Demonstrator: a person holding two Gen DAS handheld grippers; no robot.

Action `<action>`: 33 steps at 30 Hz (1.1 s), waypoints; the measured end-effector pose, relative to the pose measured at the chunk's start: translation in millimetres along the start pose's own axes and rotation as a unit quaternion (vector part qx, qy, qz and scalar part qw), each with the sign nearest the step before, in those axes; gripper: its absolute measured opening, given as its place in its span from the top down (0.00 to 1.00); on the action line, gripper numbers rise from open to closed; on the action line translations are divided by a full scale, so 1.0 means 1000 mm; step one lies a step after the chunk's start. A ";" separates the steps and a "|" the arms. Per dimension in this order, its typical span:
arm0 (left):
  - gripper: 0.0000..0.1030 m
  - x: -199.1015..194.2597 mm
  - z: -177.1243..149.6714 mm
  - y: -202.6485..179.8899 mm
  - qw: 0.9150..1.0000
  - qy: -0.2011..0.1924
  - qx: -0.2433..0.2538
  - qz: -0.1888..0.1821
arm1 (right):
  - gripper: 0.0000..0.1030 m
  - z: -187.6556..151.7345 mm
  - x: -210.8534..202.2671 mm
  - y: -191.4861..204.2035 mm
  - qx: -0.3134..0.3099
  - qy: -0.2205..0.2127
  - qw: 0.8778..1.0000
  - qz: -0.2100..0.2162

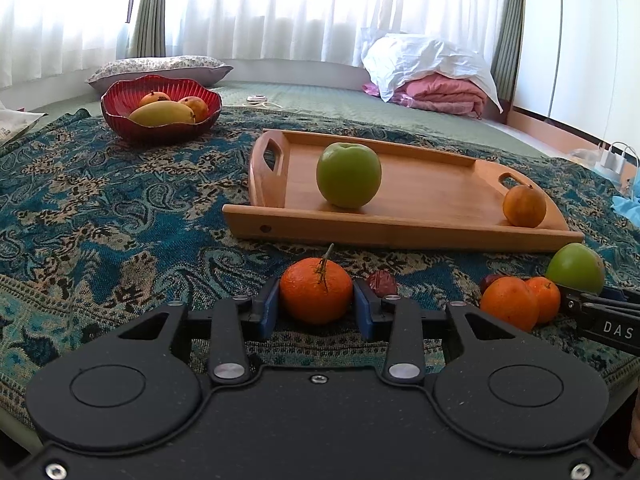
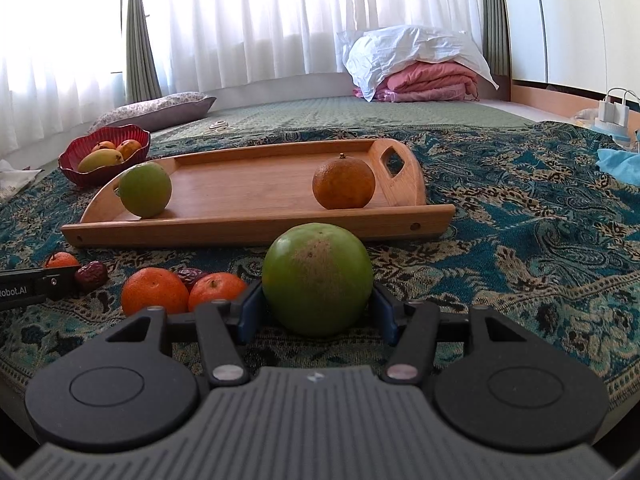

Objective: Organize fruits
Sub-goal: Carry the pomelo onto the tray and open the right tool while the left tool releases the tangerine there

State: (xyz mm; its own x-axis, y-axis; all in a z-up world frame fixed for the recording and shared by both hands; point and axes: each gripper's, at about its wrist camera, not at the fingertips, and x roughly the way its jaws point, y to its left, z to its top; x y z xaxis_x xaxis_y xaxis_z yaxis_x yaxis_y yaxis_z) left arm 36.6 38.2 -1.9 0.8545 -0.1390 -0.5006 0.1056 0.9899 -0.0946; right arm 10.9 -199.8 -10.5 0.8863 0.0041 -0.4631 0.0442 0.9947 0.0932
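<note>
A home bedroom: a bed [image 2: 360,116] with a pillow [image 2: 160,110] and folded bedding [image 2: 424,76] lies below a curtained window [image 2: 280,20], a patterned blanket [image 2: 520,208] in front

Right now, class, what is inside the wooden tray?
The wooden tray holds a green apple at one end and a dull orange citrus near the other handle. The floor behind each fruit is covered from view.

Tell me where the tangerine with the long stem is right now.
In the left wrist view, the stemmed tangerine sits on the patterned cloth between the left gripper's fingers, just in front of the wooden tray, a red date at its right.
</note>
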 end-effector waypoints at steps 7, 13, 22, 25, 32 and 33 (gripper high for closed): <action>0.66 -0.008 0.004 -0.002 1.000 -0.014 0.001 0.001 | 0.43 0.001 -0.003 -0.002 0.003 -0.006 1.000 0.002; 0.66 -0.014 0.017 -0.008 1.000 -0.024 0.012 0.000 | 0.43 0.011 -0.007 -0.005 0.021 -0.014 1.000 0.007; 0.66 -0.015 0.044 -0.015 0.999 -0.030 0.011 -0.006 | 0.43 0.040 -0.010 -0.004 0.017 -0.032 0.999 0.013; 0.66 -0.014 0.057 -0.018 0.999 -0.036 0.016 -0.005 | 0.43 0.052 -0.008 -0.003 0.007 -0.035 0.999 0.013; 0.66 -0.003 0.088 -0.025 0.999 -0.035 0.020 -0.008 | 0.43 0.080 0.001 -0.002 0.000 -0.043 0.999 0.011; 0.66 -0.001 0.092 -0.025 0.999 -0.036 0.020 -0.009 | 0.43 0.085 0.003 -0.002 -0.001 -0.044 0.999 0.009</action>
State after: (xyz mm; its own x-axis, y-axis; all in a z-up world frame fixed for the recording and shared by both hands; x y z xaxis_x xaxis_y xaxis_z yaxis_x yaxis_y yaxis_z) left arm 80.2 16.1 80.1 0.8862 -0.1556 -0.4364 0.1404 0.9878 -0.0672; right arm 52.5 -210.3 62.8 0.9242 0.0137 -0.3817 0.0262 0.9947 0.0991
